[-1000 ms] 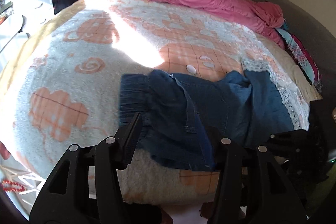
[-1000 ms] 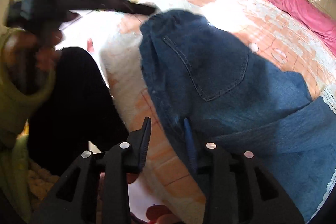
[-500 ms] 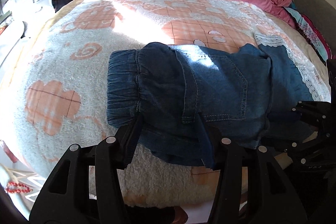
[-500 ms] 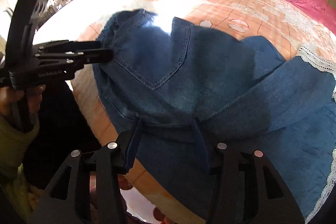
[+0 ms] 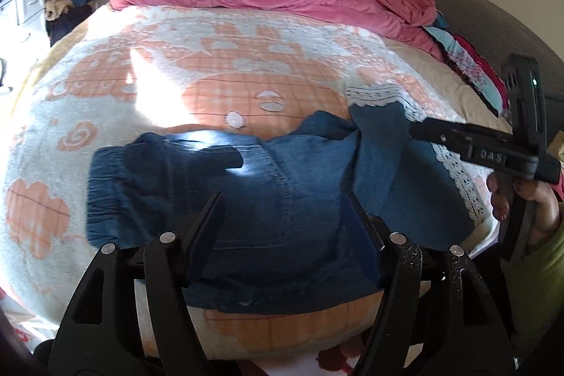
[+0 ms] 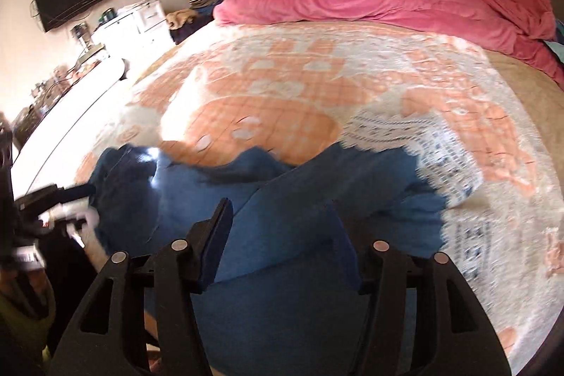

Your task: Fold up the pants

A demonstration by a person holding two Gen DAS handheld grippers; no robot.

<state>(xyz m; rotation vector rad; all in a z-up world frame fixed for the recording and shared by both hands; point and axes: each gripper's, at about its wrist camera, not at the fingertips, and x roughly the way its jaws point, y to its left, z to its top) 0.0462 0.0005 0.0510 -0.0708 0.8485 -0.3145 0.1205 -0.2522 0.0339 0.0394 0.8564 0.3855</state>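
The pants (image 5: 253, 196), blue denim, lie on the near edge of the patterned blanket (image 5: 197, 83), long axis running across the bed: elastic waistband toward the left, lace-trimmed leg ends toward the right. The left gripper (image 5: 283, 214) stands over the seat; its jaws have just been opening and press nothing. The right gripper (image 6: 282, 228), over the legs, has likewise just opened, cloth lying slack between. Each hand is nearest its own end.
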